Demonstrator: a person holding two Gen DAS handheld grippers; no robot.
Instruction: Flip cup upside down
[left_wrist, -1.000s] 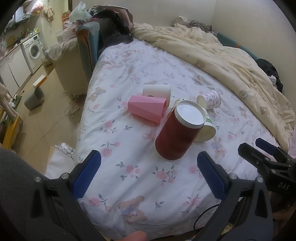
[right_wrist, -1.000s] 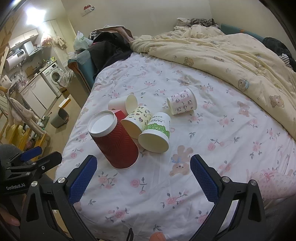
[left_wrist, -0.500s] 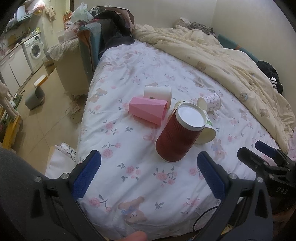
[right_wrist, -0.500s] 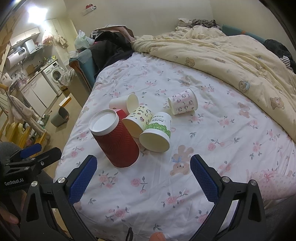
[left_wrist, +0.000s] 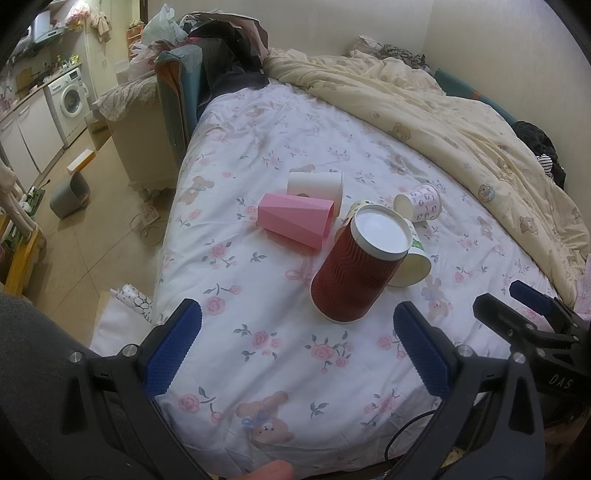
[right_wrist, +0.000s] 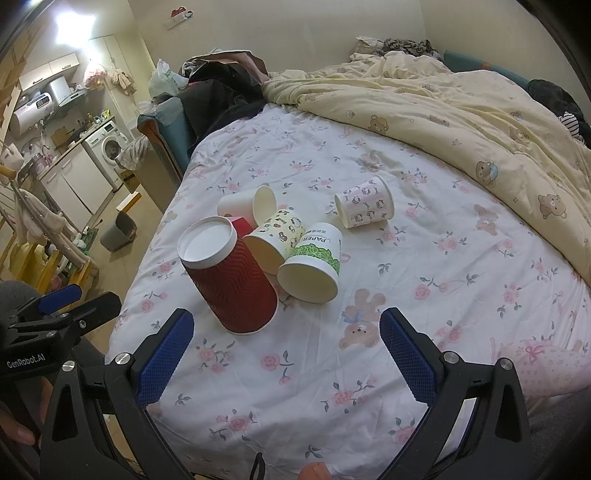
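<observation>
A dark red ribbed cup (left_wrist: 354, 273) stands upside down on the floral bed sheet, its white base up; it also shows in the right wrist view (right_wrist: 232, 280). Beside it lie a pink cup (left_wrist: 295, 223), a white cup (left_wrist: 314, 186), a yellow patterned cup (right_wrist: 275, 240), a green-labelled cup (right_wrist: 314, 266) and a small pink patterned cup (right_wrist: 365, 206), all on their sides. My left gripper (left_wrist: 295, 350) is open and empty, a little short of the red cup. My right gripper (right_wrist: 284, 354) is open and empty, just before the red cup.
A cream quilt (right_wrist: 461, 110) is bunched along the bed's far right. The bed's left edge (left_wrist: 166, 236) drops to a tiled floor with a grey bin (left_wrist: 68, 194) and a washing machine (left_wrist: 70, 99). Dark clothes (right_wrist: 221, 92) pile at the bed's far corner.
Both grippers have shifted only slightly; the cups have not moved.
</observation>
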